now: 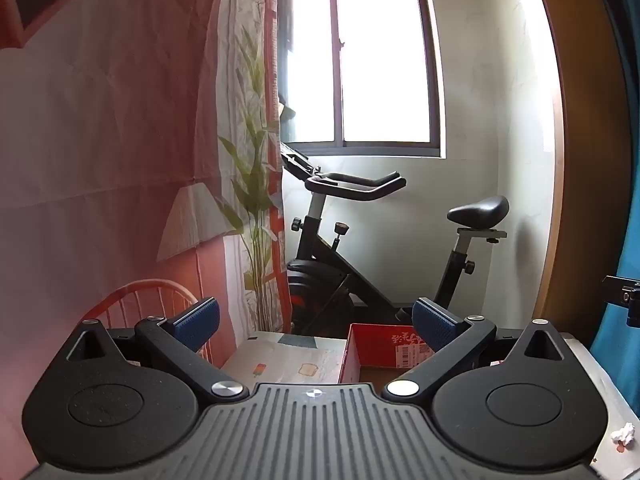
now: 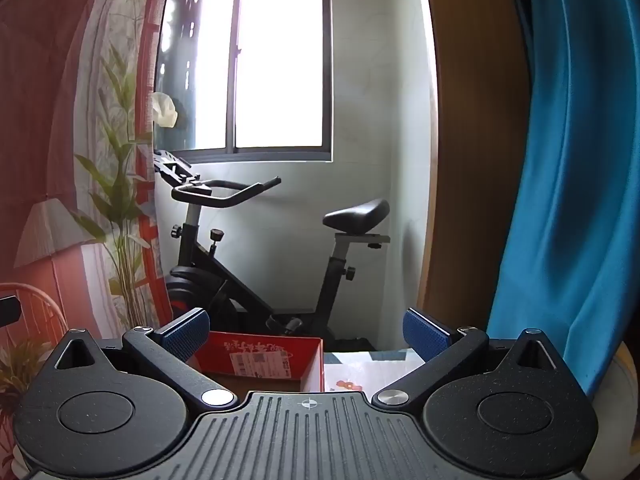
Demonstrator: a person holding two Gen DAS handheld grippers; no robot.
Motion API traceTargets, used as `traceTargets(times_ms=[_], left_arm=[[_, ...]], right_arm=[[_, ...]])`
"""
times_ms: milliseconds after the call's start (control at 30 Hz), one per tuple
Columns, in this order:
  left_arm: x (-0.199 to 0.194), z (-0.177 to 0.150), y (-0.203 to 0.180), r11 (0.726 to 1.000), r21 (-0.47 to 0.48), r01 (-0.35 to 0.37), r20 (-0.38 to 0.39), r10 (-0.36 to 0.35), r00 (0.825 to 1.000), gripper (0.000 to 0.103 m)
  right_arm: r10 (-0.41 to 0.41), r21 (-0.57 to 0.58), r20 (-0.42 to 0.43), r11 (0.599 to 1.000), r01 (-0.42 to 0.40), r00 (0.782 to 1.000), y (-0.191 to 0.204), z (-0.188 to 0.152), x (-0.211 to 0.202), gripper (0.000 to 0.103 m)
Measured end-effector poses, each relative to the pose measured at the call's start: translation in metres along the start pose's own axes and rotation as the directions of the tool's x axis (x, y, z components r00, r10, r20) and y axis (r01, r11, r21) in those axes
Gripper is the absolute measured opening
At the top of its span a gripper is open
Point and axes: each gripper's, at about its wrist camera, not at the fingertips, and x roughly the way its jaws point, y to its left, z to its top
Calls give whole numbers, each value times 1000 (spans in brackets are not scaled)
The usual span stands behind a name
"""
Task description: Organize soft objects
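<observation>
My left gripper point(image 1: 316, 326) stands open, its blue pads point(image 1: 197, 326) wide apart with nothing between them. Just beyond it a red cardboard box point(image 1: 380, 350) with a white label sits open on a patterned table point(image 1: 288, 360). A small crumpled white wad point(image 1: 624, 434) lies on the table at the lower right of the left wrist view. My right gripper point(image 2: 306, 336) is open too and holds nothing; the same red box point(image 2: 260, 358) lies ahead between its blue pads point(image 2: 426, 336), towards the left one.
A black exercise bike point(image 1: 360, 248) stands behind the table under a bright window point(image 1: 376, 60). A printed curtain point(image 1: 100, 160) hangs at the left, and a blue cloth point(image 2: 568, 200) drapes at the right by a wooden door frame point(image 2: 460, 160).
</observation>
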Motion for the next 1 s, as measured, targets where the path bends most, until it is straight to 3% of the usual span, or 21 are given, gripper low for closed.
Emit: traceTargets(times_ms=[1000], left_arm=[[0, -3, 3, 999, 10, 38, 10, -38, 999, 103]], right_arm=[[-3, -8, -5, 1000, 3, 1000, 2, 1, 0, 103]])
